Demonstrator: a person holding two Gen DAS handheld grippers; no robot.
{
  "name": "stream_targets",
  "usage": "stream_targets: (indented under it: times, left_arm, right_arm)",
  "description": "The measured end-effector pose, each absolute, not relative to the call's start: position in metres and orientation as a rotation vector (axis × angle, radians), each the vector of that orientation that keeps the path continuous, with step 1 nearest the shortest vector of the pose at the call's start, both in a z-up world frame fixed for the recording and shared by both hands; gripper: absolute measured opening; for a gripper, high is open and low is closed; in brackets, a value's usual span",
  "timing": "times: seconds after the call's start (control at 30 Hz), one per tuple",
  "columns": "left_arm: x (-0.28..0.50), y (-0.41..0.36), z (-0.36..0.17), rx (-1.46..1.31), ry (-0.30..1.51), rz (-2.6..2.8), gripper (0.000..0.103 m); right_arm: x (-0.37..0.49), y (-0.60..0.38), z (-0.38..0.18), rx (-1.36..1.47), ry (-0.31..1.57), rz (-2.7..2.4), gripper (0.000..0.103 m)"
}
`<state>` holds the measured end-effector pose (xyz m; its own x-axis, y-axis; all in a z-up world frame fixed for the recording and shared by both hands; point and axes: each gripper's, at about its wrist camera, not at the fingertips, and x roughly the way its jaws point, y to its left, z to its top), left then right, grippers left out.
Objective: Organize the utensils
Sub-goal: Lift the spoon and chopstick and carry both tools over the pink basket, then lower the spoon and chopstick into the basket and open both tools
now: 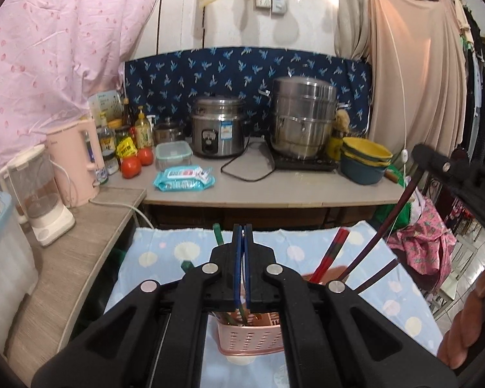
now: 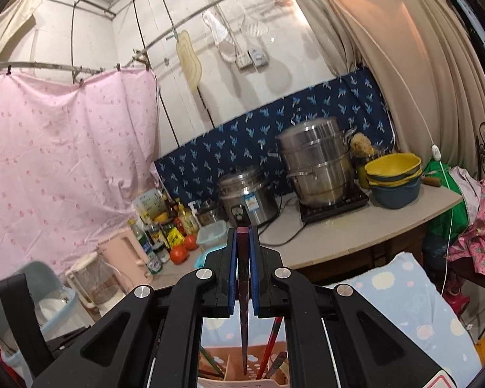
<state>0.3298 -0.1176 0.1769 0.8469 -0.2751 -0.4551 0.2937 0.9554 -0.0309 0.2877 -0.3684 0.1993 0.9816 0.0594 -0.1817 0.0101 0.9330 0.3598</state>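
**Right wrist view: dark chopstick held over the pink basket**

Right wrist view shows a dark chopstick (image 2: 243, 297), thin and tapering to a point, with a squared top end. The right gripper (image 2: 243, 236) is clamped on its upper part, and the tip hangs down into the pink basket (image 2: 216, 360) below. The basket is perforated plastic and already holds red chopsticks (image 2: 271, 346) and other utensils.

In the left wrist view the left gripper (image 1: 242, 236) has its blue pads together; a thin green stick (image 1: 241, 312) seems to pass under them, but I cannot tell if it is gripped. The basket stands on a dotted blue cloth (image 1: 307, 245).

The risks, as I judge them: the chopstick is smooth and narrow, so it may turn or slip between the pads. Its tip may catch a basket divider or hit the red chopsticks. The light basket may tip on the soft cloth.
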Motion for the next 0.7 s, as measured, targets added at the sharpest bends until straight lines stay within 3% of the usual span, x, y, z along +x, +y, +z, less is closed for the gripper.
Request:
stream_targets:
  times: [0.43, 0.5, 0.57, 0.7]
  left_arm:
    - [0.332, -0.119, 0.164, 0.033, 0.494, -0.287, 0.002]
    - [0.33, -0.117, 0.165, 0.027, 0.495, -0.283, 0.01]
    - [0.327, -0.115, 0.166, 0.019, 0.491, -0.275, 0.022]
    - [0.318, -0.112, 0.167, 0.025, 0.476, -0.26, 0.028]
  right_arm:
    - [0.309, -0.351, 0.151, 0.32, 0.341, 0.05, 0.008]
    - [0.308, -0.351, 0.149, 0.317, 0.34, 0.045, 0.016]
    - [0.305, -0.351, 0.149, 0.316, 0.339, 0.034, 0.031]
    - [0.298, -0.352, 0.149, 0.312, 0.337, 0.028, 0.033]
